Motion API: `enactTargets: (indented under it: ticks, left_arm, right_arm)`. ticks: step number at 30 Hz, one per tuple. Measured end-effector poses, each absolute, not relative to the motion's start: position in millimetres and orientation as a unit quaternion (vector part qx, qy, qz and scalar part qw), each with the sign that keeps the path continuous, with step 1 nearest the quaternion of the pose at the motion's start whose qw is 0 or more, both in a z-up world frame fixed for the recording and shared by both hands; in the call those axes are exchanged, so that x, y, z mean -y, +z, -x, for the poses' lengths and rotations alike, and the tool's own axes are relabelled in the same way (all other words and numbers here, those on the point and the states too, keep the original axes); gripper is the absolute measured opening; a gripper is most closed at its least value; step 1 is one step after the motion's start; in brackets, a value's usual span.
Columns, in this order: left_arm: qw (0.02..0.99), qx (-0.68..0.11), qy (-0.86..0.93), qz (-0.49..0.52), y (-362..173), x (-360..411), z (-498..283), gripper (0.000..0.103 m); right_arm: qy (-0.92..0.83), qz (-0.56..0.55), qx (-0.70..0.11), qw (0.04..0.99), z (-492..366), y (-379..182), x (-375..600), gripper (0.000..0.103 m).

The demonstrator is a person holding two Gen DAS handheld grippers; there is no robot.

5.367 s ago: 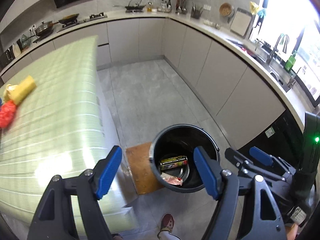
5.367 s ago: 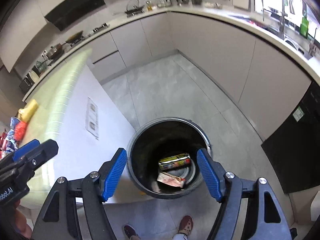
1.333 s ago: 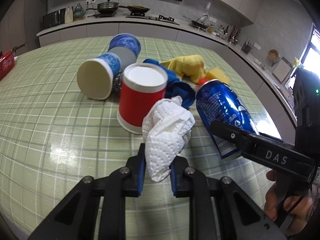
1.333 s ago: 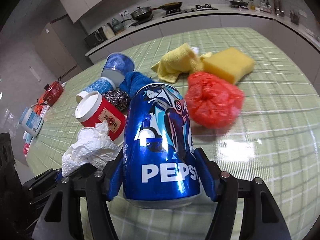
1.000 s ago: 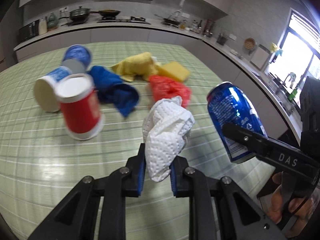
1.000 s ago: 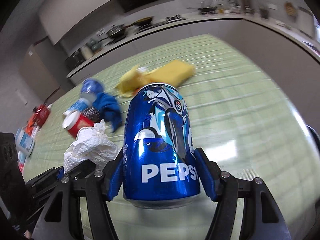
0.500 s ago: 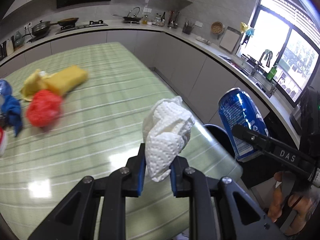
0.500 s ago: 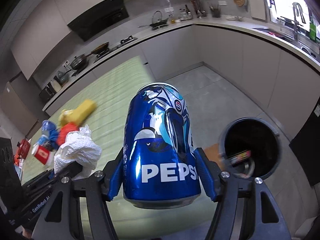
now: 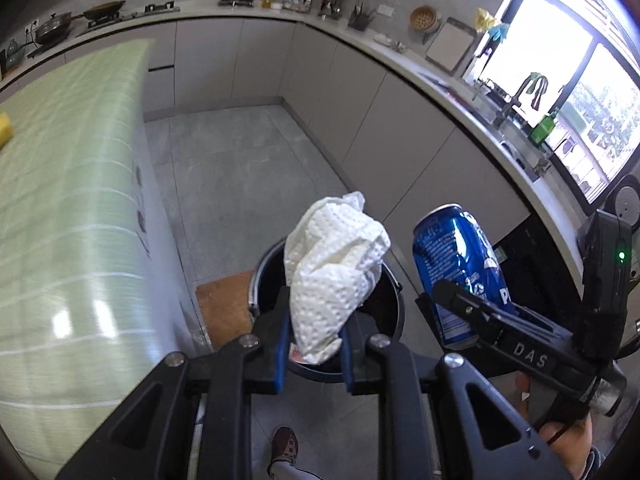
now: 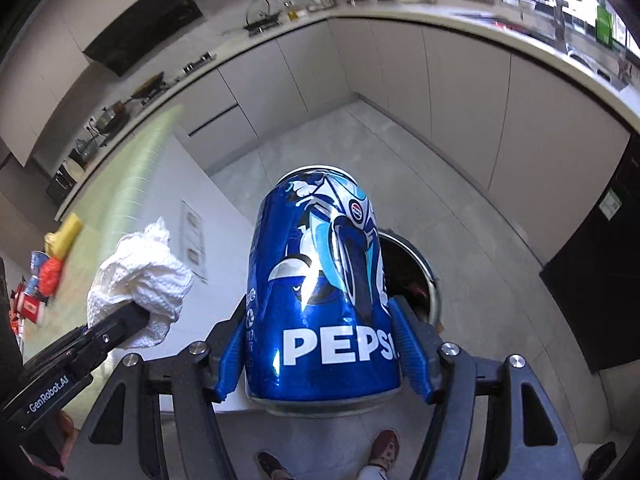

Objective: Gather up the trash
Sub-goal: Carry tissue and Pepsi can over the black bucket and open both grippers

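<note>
You've swung from table (image 9: pixel 60 200) to bin (image 9: pixel 390 300). Your right gripper (image 10: pixel 324 344) clamps the can (image 10: pixel 320 288) upright; your left gripper (image 9: pixel 312 340) pinches the tissue (image 9: pixel 332 272). Bin holds scraps.

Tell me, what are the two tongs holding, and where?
Left tongs pinch the paper towel's lower end; right tongs squeeze the Pepsi can's lower sides.

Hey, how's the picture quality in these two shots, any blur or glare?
Left wrist view: window blown out, glare patches on the smeared table; paper towel sharp. Right wrist view: can crisp with highlights, table and counter edges motion-blurred, fisheye bending throughout.
</note>
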State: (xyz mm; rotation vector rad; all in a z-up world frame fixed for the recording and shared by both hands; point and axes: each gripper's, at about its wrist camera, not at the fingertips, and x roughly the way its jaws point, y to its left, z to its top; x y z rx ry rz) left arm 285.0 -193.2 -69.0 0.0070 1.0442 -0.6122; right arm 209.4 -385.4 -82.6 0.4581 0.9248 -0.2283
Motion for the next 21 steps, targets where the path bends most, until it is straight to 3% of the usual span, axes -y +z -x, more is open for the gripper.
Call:
enactTargets:
  ticks: [9, 12, 14, 16, 21]
  left_arm:
    - [0.798, -0.55, -0.245, -0.029, -153.8, 230.6, -294.4, 0.025]
    - [0.787, -0.571, -0.227, -0.053, -170.8, 247.1, -301.3, 0.038]
    - [0.79, -0.574, -0.208, -0.062, -173.1, 252.3, -303.2, 0.057]
    - [0.798, -0.567, -0.198, -0.055, -168.6, 250.4, -305.5, 0.069]
    - [0.819, -0.545, -0.17, -0.046, -154.7, 238.9, -307.2, 0.071]
  right_arm:
    - [-0.096, -0.227, -0.489, 0.837, -224.5, -151.3, 416.3, 0.068]
    - [-0.09, -0.225, -0.495, 0.834, -233.9, -160.3, 419.1, 0.068]
    - [-0.084, -0.224, -0.499, 0.833, -235.3, -165.2, 417.2, 0.068]
    - [-0.075, -0.226, -0.504, 0.83, -236.4, -170.2, 418.8, 0.069]
    - [-0.065, -0.225, -0.516, 0.824, -244.3, -182.0, 419.6, 0.069]
